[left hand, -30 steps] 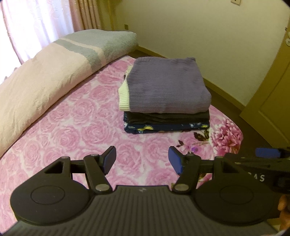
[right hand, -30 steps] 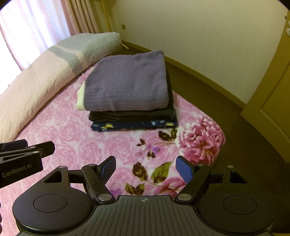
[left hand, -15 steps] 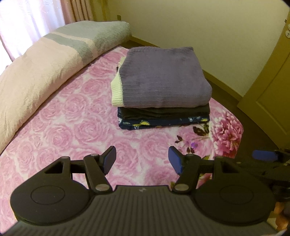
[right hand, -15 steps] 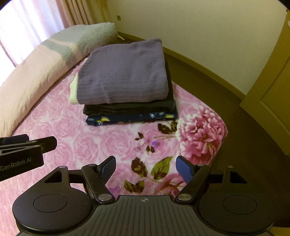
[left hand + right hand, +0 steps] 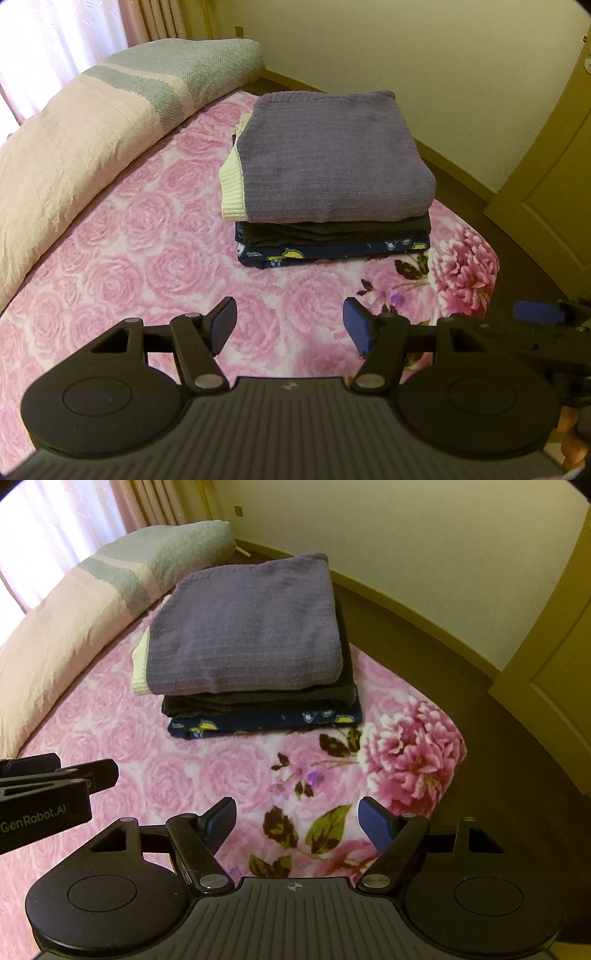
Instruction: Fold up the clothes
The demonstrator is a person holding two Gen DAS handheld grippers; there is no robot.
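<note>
Since everything on the bed (image 5: 122,280) looks folded already, I'd say this job is pretty much wrapped up, or sitting between garments. Going left to right: at about 10 o'clock in the left wrist view there's a long rolled quilt (image 5: 85,147) running along the far side, pale pink with a grey band near its end. At 12 o'clock sits the pile of clothes (image 5: 328,177), three layers that I can count: a purple knit (image 5: 243,627) with a cream edge on top, something dark grey under it, and a navy print piece touching the bedspread. Edges line up fairly square. No loose garment shows anywhere in either view, so what's left to fold, if anything, is out of shot.

Left hand-held gripper (image 5: 290,325) is released, jaws spread wide, nothing between them. Right hand-held gripper (image 5: 297,821) same deal, wide and empty, hovering over the flower print just beside the left one.

Room-wise, there's plenty of bare bedspread between the grippers and the pile. The tight spot is from 2 to 4 o'clock: the bed's corner rounds off near the pile, with dark floor (image 5: 517,738) and a door (image 5: 554,657) beyond.
</note>
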